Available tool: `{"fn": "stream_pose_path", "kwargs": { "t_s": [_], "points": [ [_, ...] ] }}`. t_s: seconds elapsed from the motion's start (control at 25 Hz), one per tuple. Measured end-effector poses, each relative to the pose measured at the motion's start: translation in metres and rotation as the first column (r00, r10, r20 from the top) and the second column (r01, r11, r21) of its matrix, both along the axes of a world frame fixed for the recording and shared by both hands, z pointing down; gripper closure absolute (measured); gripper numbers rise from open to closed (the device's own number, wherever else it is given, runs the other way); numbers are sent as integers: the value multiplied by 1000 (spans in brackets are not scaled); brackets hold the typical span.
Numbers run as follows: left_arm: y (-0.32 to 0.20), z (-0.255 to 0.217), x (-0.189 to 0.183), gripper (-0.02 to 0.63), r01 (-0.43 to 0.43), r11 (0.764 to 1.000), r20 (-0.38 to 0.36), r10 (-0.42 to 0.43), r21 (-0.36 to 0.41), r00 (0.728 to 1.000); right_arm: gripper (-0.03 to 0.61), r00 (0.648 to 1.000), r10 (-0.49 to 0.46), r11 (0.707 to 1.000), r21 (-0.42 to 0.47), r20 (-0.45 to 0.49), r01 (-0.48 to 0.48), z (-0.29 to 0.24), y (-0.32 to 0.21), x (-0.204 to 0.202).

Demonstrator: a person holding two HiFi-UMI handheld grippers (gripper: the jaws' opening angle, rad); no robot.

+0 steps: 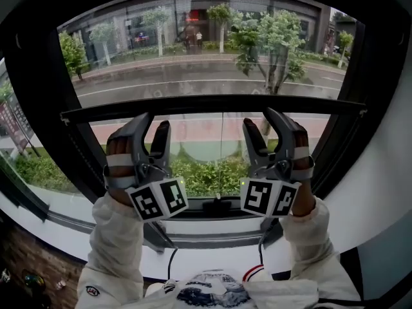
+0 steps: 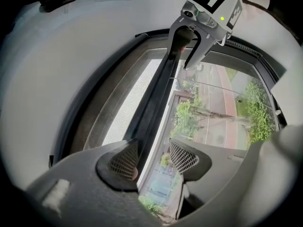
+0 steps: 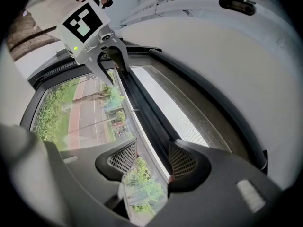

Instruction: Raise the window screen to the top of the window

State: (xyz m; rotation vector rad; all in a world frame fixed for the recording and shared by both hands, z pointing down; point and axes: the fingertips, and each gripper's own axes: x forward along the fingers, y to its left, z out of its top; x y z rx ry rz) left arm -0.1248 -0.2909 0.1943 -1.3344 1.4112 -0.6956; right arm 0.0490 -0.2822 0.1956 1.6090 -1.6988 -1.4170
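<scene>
The window screen's black bottom rail [image 1: 212, 103] runs level across the window, with grey mesh [image 1: 212, 50] above it. Both grippers are held up under the rail. My left gripper [image 1: 153, 122] is open; in the left gripper view [image 2: 154, 157] the rail [image 2: 158, 98] passes between the jaws against the left pad [image 2: 124, 161], with glass showing before the other pad. My right gripper [image 1: 261, 120] is open too; in its own view [image 3: 147, 157] the rail [image 3: 142, 103] lies against the right pad [image 3: 182, 161]. Each gripper shows in the other's view, right gripper [image 2: 182, 60], left gripper [image 3: 111, 70].
The black window frame [image 1: 45, 108] surrounds the glass, with a white sill [image 1: 212, 227] below and a latch [image 1: 219, 205] at the bottom middle. White wall curves around the frame. A dark fixture [image 3: 239, 3] hangs on the ceiling. Outside are a road and trees.
</scene>
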Motion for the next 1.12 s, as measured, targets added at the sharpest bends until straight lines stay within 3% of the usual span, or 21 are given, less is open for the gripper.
{"fn": "stream_pose_path", "kwargs": {
  "t_s": [0.16,0.32,0.56,1.12],
  "points": [
    [9,-21,-3,400,-4,1000,-5,4,17,1000,368,1000,1,1000,18,1,-1,-21,9,-2],
    [12,-11,-3,401,-8,1000,-9,9,28,1000,377,1000,-7,999,33,8,7,-9,11,-4],
    [-2,-89,-6,401,-6,999,-15,7,43,1000,379,1000,-5,999,42,0,5,-89,-2,-6],
    [-3,-91,-6,401,4,995,-7,-3,104,1000,380,1000,-13,994,105,10,12,-90,-3,-6]
  ]
}}
